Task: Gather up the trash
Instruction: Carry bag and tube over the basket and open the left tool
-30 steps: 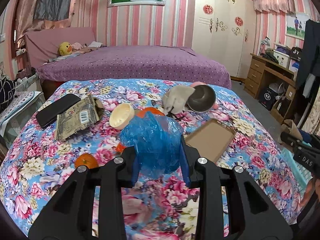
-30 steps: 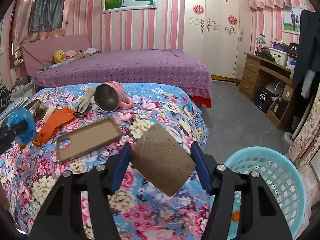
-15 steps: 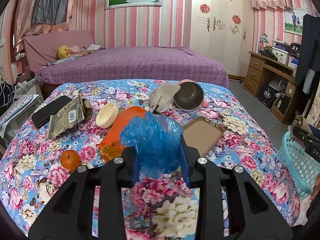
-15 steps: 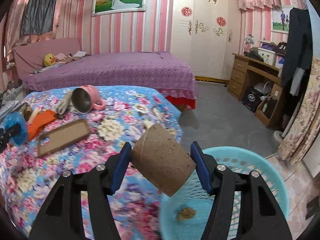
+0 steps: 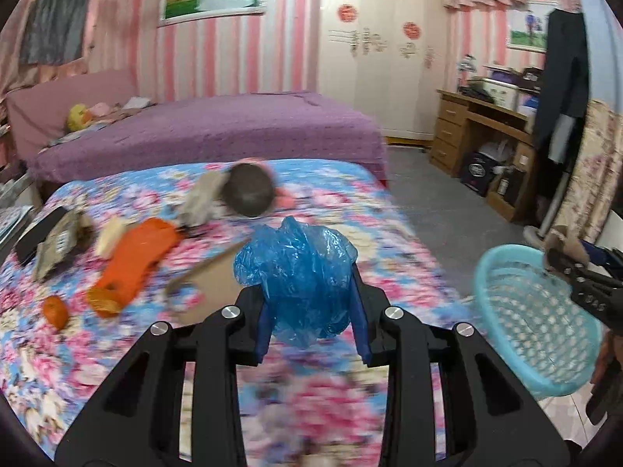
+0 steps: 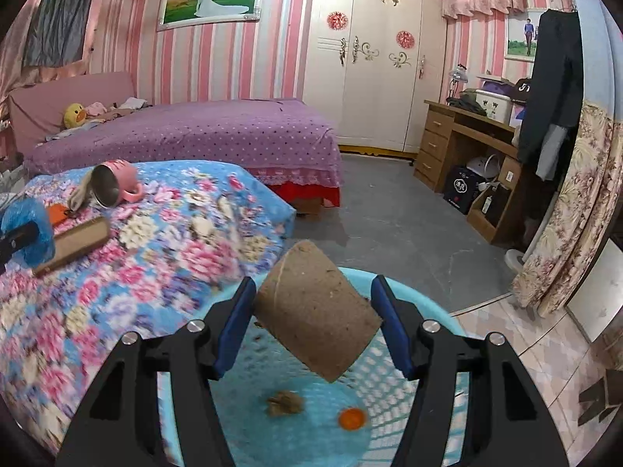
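In the right wrist view, the right gripper (image 6: 313, 325) sits in the lower middle of the frame and is closed on a brown cardboard tube (image 6: 317, 311); both blue pads press on its sides and the tube is tilted. Directly below it is the light blue basket (image 6: 412, 369), which fills the bottom of the frame. Inside the basket lie a small brown scrap (image 6: 284, 402) and a piece of orange peel (image 6: 351, 418).

In the left wrist view, the left gripper (image 5: 311, 311) is in the lower middle and is closed on a crumpled blue plastic bag (image 5: 298, 272), which bulges above the pads. It is above the flowered bedcover (image 5: 117, 350); this view is blurred. The same basket (image 5: 502, 268) appears at the right edge, beside the bed.

On the bedcover at the left of the frame lie an orange wrapper (image 5: 134, 260), a small orange fruit (image 5: 55, 311), a crumpled packet (image 5: 58, 241) and a black flat object (image 5: 37, 233). A pink mug (image 6: 115, 188) lies on its side further up the frame, with a brown phone case (image 6: 74, 245) near it.
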`<state>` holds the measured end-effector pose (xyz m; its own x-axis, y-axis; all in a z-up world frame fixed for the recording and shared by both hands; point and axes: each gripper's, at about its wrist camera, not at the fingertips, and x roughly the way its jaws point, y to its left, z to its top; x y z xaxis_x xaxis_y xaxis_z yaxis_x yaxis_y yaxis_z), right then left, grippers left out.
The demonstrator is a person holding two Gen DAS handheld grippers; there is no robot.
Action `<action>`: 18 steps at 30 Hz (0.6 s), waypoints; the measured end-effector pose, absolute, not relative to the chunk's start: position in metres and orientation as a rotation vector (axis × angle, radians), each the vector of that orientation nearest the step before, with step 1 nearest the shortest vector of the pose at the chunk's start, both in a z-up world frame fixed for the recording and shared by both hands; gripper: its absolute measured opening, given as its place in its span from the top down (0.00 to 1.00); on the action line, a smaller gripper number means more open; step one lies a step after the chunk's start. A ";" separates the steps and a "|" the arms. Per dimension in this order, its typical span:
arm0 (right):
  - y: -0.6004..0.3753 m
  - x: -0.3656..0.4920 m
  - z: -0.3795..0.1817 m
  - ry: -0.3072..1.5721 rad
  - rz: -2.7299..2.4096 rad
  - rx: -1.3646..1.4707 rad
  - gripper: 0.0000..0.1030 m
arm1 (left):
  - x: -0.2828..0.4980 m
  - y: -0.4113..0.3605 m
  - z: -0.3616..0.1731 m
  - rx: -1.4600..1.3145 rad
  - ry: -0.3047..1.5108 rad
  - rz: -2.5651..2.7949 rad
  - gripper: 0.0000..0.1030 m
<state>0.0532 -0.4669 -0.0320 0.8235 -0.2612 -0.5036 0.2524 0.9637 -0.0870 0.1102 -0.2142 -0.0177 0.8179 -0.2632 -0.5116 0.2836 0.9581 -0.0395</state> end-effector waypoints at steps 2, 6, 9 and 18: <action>-0.482 0.047 -0.035 0.545 -0.283 -0.023 0.41 | 0.105 -0.233 -0.017 0.055 0.535 -0.327 0.69; -0.512 0.033 -0.041 0.552 -0.302 0.016 0.41 | 0.094 -0.274 -0.019 0.095 0.531 -0.394 0.69; -0.530 0.024 -0.045 0.549 -0.314 0.026 0.41 | 0.089 -0.300 -0.023 0.098 0.549 -0.439 0.69; -0.563 0.004 -0.051 0.516 -0.333 0.065 0.41 | 0.073 -0.365 -0.028 0.125 0.564 -0.518 0.69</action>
